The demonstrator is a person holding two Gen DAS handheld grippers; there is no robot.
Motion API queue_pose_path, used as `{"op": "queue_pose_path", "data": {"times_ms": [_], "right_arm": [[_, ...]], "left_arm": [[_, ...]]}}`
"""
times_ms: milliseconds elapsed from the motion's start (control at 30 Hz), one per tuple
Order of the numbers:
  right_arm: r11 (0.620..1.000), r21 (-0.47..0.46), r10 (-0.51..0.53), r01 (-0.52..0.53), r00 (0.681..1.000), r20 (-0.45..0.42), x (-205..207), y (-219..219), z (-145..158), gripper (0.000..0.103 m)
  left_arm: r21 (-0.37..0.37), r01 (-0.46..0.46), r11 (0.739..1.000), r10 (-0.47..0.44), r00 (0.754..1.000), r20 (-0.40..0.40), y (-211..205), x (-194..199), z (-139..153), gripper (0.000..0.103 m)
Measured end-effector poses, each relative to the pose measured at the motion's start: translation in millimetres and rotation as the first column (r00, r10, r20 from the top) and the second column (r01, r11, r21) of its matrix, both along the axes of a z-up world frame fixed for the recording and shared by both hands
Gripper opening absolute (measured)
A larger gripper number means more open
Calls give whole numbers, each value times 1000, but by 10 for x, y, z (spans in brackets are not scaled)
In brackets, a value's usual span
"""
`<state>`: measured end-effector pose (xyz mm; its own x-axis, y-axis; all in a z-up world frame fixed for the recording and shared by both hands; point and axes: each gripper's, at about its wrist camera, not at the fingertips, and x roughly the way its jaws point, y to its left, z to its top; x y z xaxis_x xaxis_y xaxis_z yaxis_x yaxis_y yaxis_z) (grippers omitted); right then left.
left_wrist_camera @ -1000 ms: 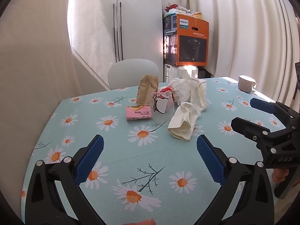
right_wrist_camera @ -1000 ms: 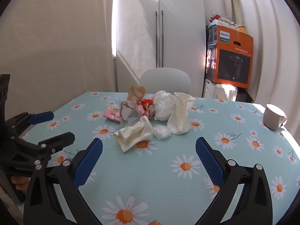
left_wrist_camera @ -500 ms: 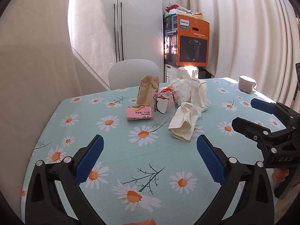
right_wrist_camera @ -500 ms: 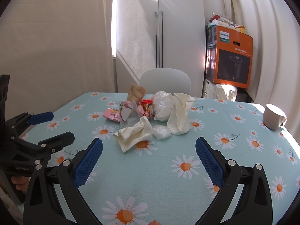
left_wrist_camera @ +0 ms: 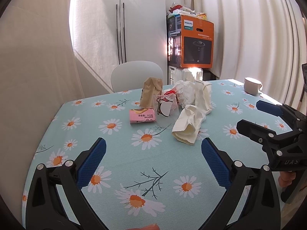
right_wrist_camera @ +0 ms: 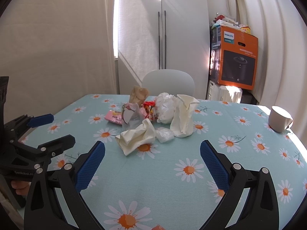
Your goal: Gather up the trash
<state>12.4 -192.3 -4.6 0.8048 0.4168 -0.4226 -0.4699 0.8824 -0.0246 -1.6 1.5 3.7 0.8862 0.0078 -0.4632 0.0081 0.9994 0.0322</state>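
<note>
A heap of trash lies mid-table: a crumpled cream paper nearest me, a pink packet, a brown paper bag, a clear printed wrapper, a white plastic bag, an upright cream bag and a small clear plastic wad. My left gripper is open and empty, short of the heap. My right gripper is open and empty too, beside it on the right.
The table wears a light blue daisy cloth. A white mug stands at its right side. A white chair is behind the table, and an orange Philips box on stacked items stands at the back right by curtains.
</note>
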Motion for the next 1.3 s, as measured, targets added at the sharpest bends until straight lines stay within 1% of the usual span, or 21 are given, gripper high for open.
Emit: {"op": "queue_pose_path", "data": {"times_ms": [67,100,267,800,933,1033,1133,1200,1300], "right_arm": [[1000,1,0,0,1000,1,3,4,-5,95],[1000,1,0,0,1000,1,17,-9,46,95],[1000,0,1,-1,1000,0,6,-23,4,95],[1000,0,2,-2,1000,0,11,-15,4,96],[1000,-8,6,-6,1000,-10,22,7,-12,95],[999,-11,40,-40,998,-47,79,43,-56,95],[997,35,69,-65,990,-126,194,55,-109,95],[996,58,74,-66,984,-161,265,85,-142,95],[999,26,47,-44,986,-157,327,182,-156,95]], "left_arm": [[0,0,1000,0,1000,0,-1,-1,-1,97],[1,-1,1000,1,1000,0,0,-1,-1,97],[5,0,1000,0,1000,-1,-4,15,-20,97],[5,-3,1000,3,1000,-3,-2,26,-27,97],[-2,-1,1000,1,999,-35,17,91,-56,97],[-27,-12,1000,11,998,-54,74,122,-77,97],[-51,-18,999,13,995,-96,139,168,-113,97],[-42,-26,999,21,993,-115,167,192,-124,97],[-45,-17,999,11,991,-132,225,209,-92,97]]}}
